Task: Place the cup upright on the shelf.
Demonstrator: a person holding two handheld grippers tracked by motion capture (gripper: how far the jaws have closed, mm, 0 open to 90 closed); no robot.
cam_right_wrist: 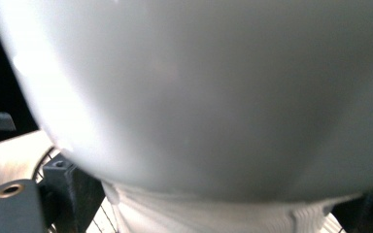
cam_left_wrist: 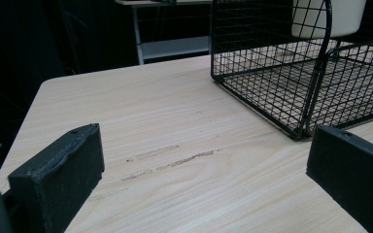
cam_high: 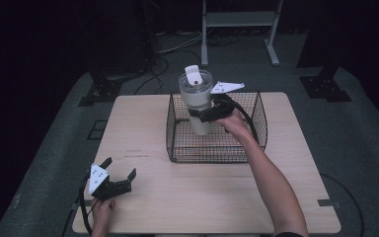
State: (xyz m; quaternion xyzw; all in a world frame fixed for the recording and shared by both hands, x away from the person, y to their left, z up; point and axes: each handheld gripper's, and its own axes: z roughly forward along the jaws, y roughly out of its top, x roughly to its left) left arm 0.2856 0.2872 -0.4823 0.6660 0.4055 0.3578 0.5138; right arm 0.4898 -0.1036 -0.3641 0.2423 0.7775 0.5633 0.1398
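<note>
- One bench [cam_high: 202, 197], light wood top; I count one basket, one tumbler and two grippers on or over it.
- One black wire basket [cam_high: 259, 116], rectangular, standing on the far half of the bench. From the high view I see a single item within its walls, the tumbler; the rest of the mesh floor shows bare. In the left gripper view the basket's near corner [cam_left_wrist: 298, 131] sits ahead and to the right.
- One white tumbler [cam_high: 197, 96], upright, with a lid and a raised flap on top. It stands at the basket's far left part, most of it rising above the rim. I cannot tell whether its base rests on the mesh or hangs just above it.
- Right gripper [cam_high: 205, 114]: I have it clamped on the tumbler's narrower lower section, below the wide body; its own view shows the white wall [cam_right_wrist: 199, 97] pressed up close.
- Left gripper [cam_high: 118, 175]: jaws spread wide, nothing between them, low over the bench's near left corner, well apart from the basket.
</note>
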